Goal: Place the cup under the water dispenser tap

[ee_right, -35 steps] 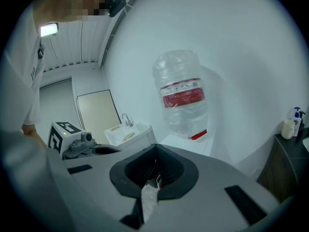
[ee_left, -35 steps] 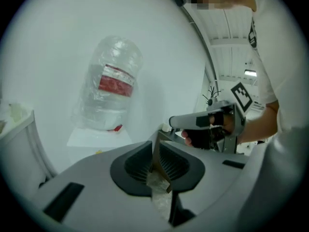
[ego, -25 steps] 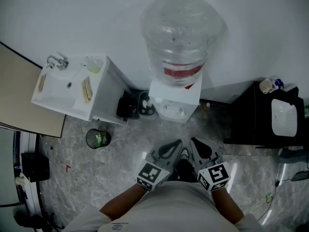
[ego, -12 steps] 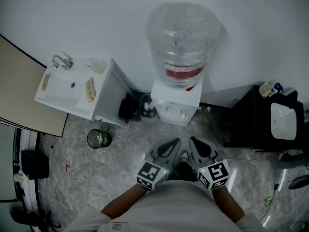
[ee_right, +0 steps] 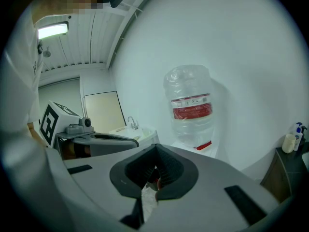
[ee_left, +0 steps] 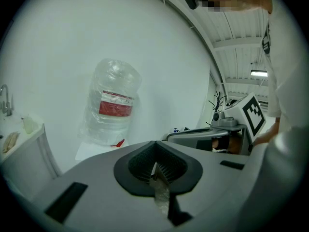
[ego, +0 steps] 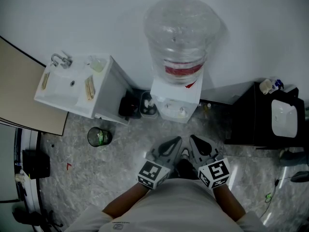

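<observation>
The water dispenser [ego: 175, 100] stands against the back wall with a large clear bottle [ego: 181, 37] on top; its taps face me. A pale translucent cup [ego: 96, 64] sits on the back right corner of the white sink unit [ego: 63, 88], left of the dispenser. It also shows at the left edge of the left gripper view as a small cup [ee_left: 29, 124]. My left gripper [ego: 175, 142] and right gripper [ego: 194, 140] hang side by side close to my body, well short of the dispenser. Both are shut with nothing held.
A small black bin [ego: 98, 137] stands on the marble floor in front of the sink unit. Dark items [ego: 129, 106] sit between the sink and the dispenser. A black cabinet [ego: 251, 115] with bottles [ego: 270, 85] is at the right.
Both grippers keep their place and stay shut; only the head view shifts slightly.
</observation>
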A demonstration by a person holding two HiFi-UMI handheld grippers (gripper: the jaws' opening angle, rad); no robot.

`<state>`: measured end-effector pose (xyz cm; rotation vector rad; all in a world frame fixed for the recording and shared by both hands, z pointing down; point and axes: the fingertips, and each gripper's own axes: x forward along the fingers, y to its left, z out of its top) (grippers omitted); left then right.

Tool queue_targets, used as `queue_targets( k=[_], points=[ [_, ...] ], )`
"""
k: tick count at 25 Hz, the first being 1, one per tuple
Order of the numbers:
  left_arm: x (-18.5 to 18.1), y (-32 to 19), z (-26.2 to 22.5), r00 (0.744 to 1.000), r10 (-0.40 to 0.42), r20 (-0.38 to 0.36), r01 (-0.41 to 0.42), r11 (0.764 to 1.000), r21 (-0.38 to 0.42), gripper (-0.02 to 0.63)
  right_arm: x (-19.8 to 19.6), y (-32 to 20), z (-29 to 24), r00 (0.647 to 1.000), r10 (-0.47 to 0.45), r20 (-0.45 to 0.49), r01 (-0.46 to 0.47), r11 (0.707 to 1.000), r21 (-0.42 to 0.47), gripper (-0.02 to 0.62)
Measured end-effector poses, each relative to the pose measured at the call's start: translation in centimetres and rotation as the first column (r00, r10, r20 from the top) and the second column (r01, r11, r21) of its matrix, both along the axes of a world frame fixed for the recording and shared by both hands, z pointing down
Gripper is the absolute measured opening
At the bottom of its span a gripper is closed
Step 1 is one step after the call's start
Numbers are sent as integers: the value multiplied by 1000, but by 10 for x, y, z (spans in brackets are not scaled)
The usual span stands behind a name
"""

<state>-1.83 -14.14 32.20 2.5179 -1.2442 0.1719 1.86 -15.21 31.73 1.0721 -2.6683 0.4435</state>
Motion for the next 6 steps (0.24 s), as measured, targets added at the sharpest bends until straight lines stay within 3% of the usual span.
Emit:
queue_targets(
  k=[6],
  points=[
    [2, -6, 3, 1000, 0, -3, 0, 1000, 5, 6, 2, -7, 5, 1000, 0, -2, 0, 1000, -3, 14]
  ],
)
